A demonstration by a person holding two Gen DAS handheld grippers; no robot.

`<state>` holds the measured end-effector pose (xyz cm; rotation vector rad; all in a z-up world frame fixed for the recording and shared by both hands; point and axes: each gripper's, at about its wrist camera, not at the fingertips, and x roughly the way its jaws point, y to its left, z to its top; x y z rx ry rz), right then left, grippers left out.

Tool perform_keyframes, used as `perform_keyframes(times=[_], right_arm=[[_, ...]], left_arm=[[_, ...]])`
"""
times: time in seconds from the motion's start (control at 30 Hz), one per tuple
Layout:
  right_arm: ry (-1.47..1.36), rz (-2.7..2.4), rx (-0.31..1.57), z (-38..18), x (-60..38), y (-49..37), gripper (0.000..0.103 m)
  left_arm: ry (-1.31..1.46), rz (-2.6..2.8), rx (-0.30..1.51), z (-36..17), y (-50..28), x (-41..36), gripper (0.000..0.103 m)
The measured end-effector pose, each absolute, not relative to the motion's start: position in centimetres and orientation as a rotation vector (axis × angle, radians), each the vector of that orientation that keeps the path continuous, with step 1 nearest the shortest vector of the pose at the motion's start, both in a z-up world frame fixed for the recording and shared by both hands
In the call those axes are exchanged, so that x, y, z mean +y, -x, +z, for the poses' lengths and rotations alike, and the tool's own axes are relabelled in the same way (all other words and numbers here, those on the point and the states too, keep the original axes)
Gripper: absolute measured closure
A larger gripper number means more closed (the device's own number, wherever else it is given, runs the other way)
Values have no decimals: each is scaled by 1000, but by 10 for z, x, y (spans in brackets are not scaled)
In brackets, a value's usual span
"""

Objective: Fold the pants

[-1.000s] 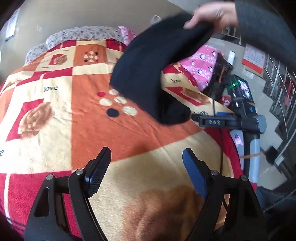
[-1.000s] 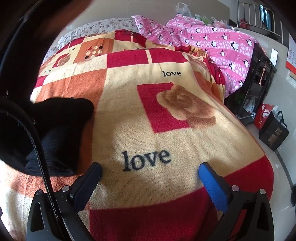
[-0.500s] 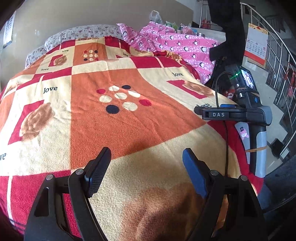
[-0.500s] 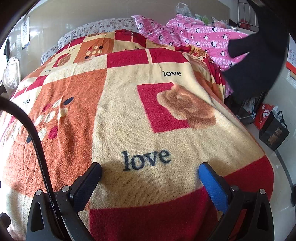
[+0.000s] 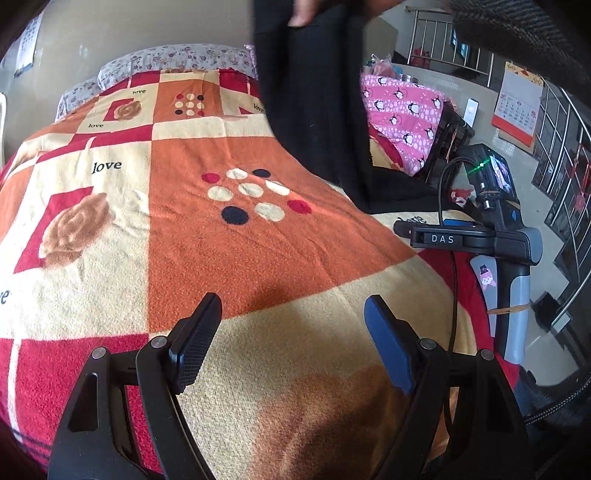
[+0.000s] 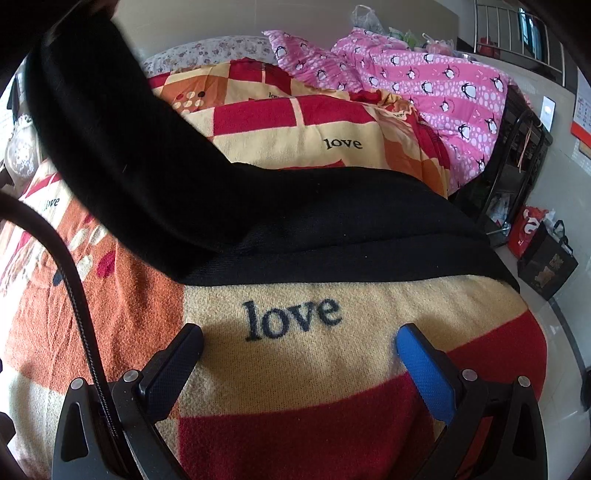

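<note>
Black pants (image 5: pixel 317 107) hang from a bare hand (image 5: pixel 304 13) at the top of the left wrist view; their lower end lies on the blanket. In the right wrist view the pants (image 6: pixel 332 221) lie across the blanket ahead of my right gripper, one part rising to the upper left. My left gripper (image 5: pixel 293 341) is open and empty, resting low over the blanket. My right gripper (image 6: pixel 299 363) is open and empty, just short of the pants' near edge. The right gripper's body (image 5: pixel 491 236) rests on the bed in the left wrist view.
A patchwork "love" blanket (image 5: pixel 184 240) covers the bed. A pink penguin quilt (image 6: pixel 424 85) is piled at the far right. A black rack (image 6: pixel 517 162) and bags (image 6: pixel 546 258) stand on the floor right of the bed. A cable (image 6: pixel 74 280) crosses the right view's left side.
The hand swung the black pants off to the right of the bed and has now brought them back, with the lower part laid on the blanket before the right gripper. Both grippers stayed put.
</note>
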<state>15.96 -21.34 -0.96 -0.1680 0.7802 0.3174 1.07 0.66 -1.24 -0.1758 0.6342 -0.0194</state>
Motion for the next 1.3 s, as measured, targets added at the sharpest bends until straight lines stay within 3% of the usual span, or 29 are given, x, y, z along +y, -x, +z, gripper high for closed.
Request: perform_keyframes(times=[1.3], right_arm=[[168, 317, 781, -10, -212, -163, 0]], left_arm=[[194, -35, 642, -14, -14, 11, 23]])
